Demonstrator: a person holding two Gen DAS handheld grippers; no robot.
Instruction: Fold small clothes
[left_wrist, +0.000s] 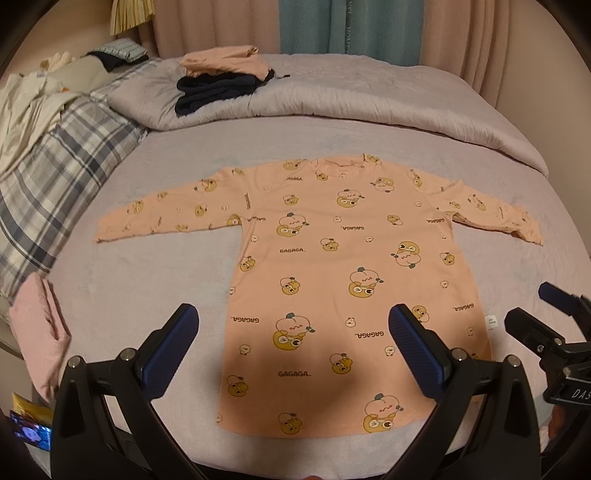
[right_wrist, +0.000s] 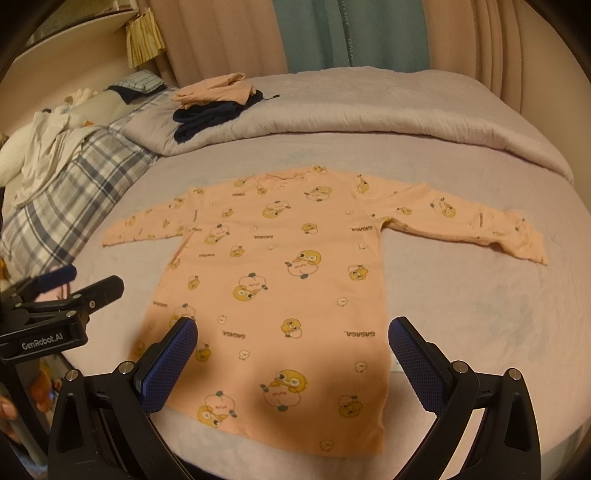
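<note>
A small peach long-sleeved shirt (left_wrist: 332, 258) printed with yellow cartoon ducks lies flat on the bed, sleeves spread to both sides, hem toward me. It also shows in the right wrist view (right_wrist: 288, 280). My left gripper (left_wrist: 293, 325) is open and empty, hovering above the shirt's lower left part. My right gripper (right_wrist: 293, 336) is open and empty, above the shirt's lower right part. The right gripper shows at the right edge of the left wrist view (left_wrist: 546, 314). The left gripper shows at the left edge of the right wrist view (right_wrist: 74, 288).
A folded stack of peach and dark navy clothes (left_wrist: 221, 81) sits on the rolled grey duvet (left_wrist: 369, 103) at the back. A plaid pillow (left_wrist: 55, 177) and loose white cloth (left_wrist: 26, 107) lie at the left. A folded pink garment (left_wrist: 40, 339) lies near the left edge.
</note>
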